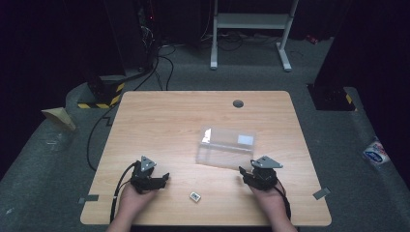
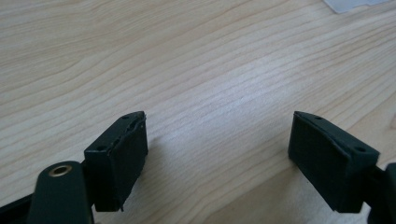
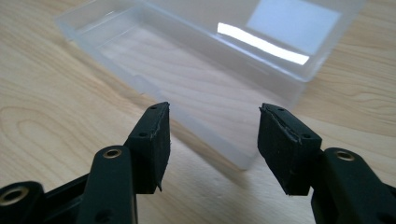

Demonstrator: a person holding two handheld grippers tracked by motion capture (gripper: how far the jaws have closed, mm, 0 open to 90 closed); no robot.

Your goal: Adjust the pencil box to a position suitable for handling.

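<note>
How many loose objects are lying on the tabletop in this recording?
2. A clear plastic box sits right of centre, ahead of the right tool; a small white item lies near the front edge between the hands.

Pale matt wood-grain table [image 1: 159, 121], glossy clear plastic box [image 3: 196, 70] (frosted, smooth walls)

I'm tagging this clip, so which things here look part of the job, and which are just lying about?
Likely in play:
- clear plastic box, open and empty, just ahead of the right gripper
- small white item on the table between the hands
- left gripper, open

Lying about:
- white stand on the floor
- wedge
- packet
</note>
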